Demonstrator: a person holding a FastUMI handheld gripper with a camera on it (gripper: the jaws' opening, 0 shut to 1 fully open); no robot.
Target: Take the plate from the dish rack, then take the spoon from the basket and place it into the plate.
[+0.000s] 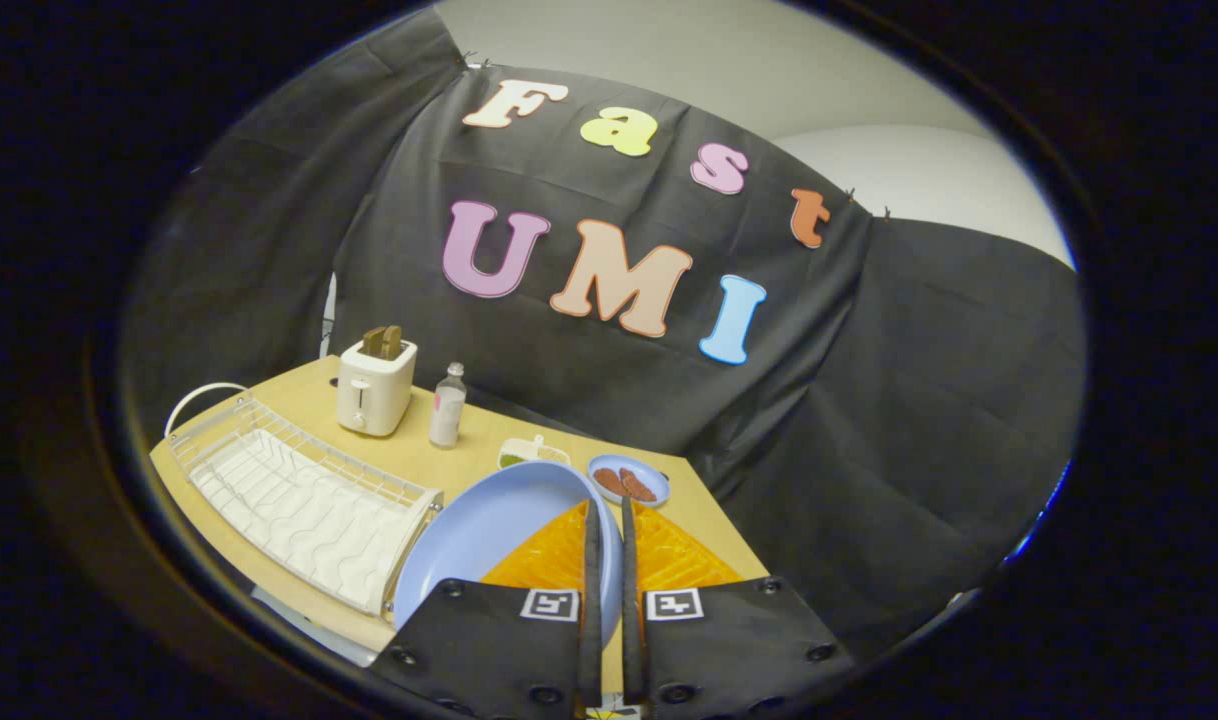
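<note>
- The fingers (607, 530) are drawn close together with a thin slot between them, and the rim of a light blue plate (489, 535) sits in that slot, pinched at its edge.
- The plate is tilted and held up off the tabletop (489, 440), most of its round face spreading out to the left of the fingers.
- Left of the plate and the fingers lies a white wire dish rack (299, 495) with a ribbed tray under it; its near corner is just beside the plate's edge.
- Beyond the rack, well ahead and to the left of the fingers, stands a white toaster (374, 385) with brown slices sticking up from its slots.
- Just right of the toaster stands a small clear bottle (448, 405) with a pale label.
- Just ahead of the fingertips sits a small blue dish (629, 480) with reddish-brown pieces on it.
- Left of that dish, a small pale container (531, 452) with something green in it peeks over the plate's rim.
- An orange ribbed object (669, 555) shows under and on both sides of the fingers.
</note>
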